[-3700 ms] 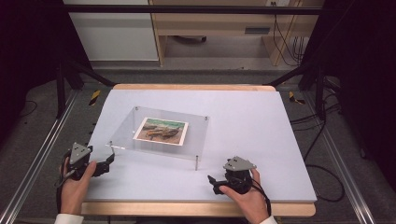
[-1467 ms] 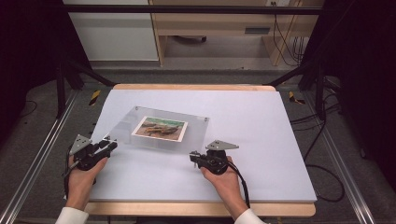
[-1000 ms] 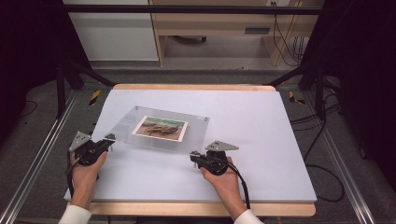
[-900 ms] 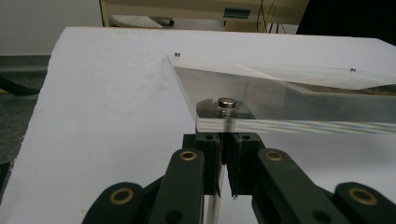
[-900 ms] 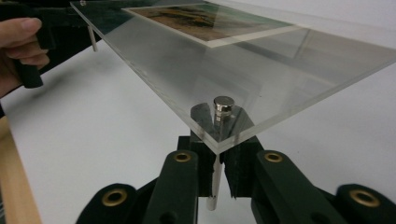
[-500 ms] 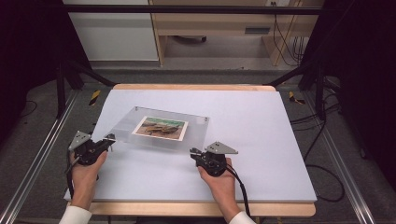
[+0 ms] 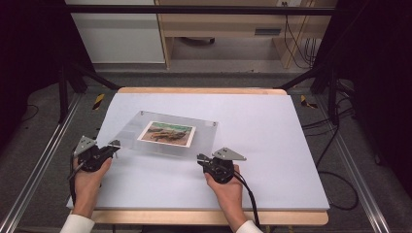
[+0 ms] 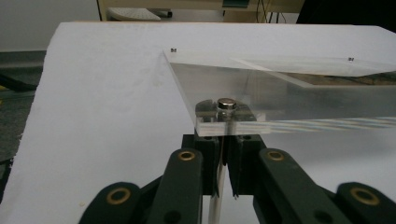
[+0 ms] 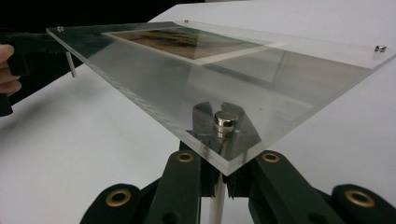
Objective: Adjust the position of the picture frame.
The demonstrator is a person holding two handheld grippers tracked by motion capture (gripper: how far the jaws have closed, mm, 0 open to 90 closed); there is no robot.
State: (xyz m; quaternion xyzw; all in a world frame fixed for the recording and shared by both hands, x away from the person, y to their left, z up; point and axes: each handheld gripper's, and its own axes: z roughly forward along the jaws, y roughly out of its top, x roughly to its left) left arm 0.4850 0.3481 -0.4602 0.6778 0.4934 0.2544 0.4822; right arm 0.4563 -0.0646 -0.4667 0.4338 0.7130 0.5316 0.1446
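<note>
Item: clear acrylic photo frame (image 7: 167, 134), left of table (image 7: 272, 126) centre. We clamp its near corner legs (thin metal) with left gripper (image 7: 112, 147) and right gripper (image 7: 201, 158).

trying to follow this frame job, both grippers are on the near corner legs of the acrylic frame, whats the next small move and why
Probably a slow, even lift of both hands. The left gripper and right gripper are each shut on a thin metal leg under a near corner of the acrylic frame, whose near edge already sits higher than its far edge on the table. Uneven lifting could twist it.
</note>
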